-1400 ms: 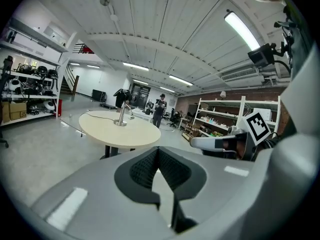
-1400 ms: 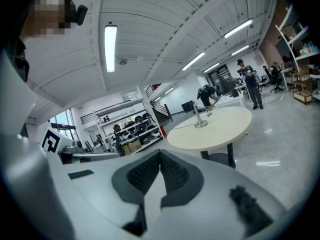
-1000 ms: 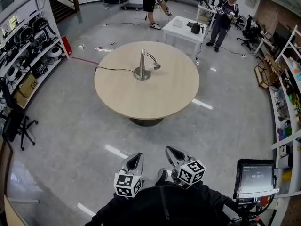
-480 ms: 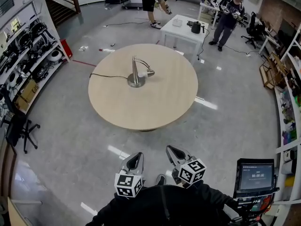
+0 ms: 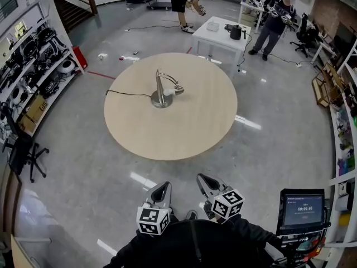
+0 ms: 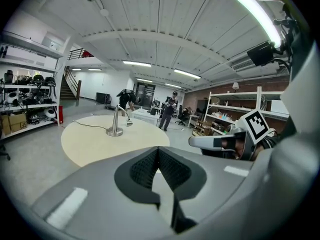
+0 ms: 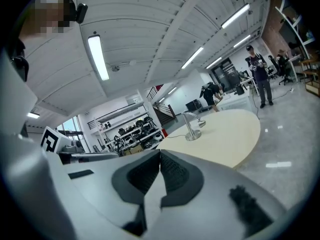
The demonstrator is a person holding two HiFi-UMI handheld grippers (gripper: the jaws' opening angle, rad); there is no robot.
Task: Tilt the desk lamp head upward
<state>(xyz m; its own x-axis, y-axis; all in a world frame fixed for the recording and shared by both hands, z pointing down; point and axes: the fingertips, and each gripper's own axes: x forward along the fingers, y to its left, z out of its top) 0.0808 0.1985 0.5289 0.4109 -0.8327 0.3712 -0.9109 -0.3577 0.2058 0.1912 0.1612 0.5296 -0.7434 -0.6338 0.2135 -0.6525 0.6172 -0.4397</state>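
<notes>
A silver desk lamp (image 5: 162, 91) stands on the round beige table (image 5: 189, 133), left of its middle, its head (image 5: 178, 90) hanging low to the right. A black cord (image 5: 127, 92) runs off to the left. Both grippers stay close to my body, well short of the table. My left gripper (image 5: 163, 185) is shut with nothing in it, and so is my right gripper (image 5: 201, 178). The lamp (image 6: 116, 123) appears far ahead in the left gripper view. It also stands far beyond the closed jaws as the lamp (image 7: 192, 126) in the right gripper view.
Glossy grey floor lies between me and the table. Shelves of gear (image 5: 33, 60) line the left wall and a black chair (image 5: 19, 149) stands near them. A white table (image 5: 226, 32) and two people (image 5: 276, 15) are at the back. A monitor (image 5: 304, 211) stands at my right.
The table and lamp have shifted left and slightly down in the head view as the camera moved. Both grippers hold the same place and stay shut.
</notes>
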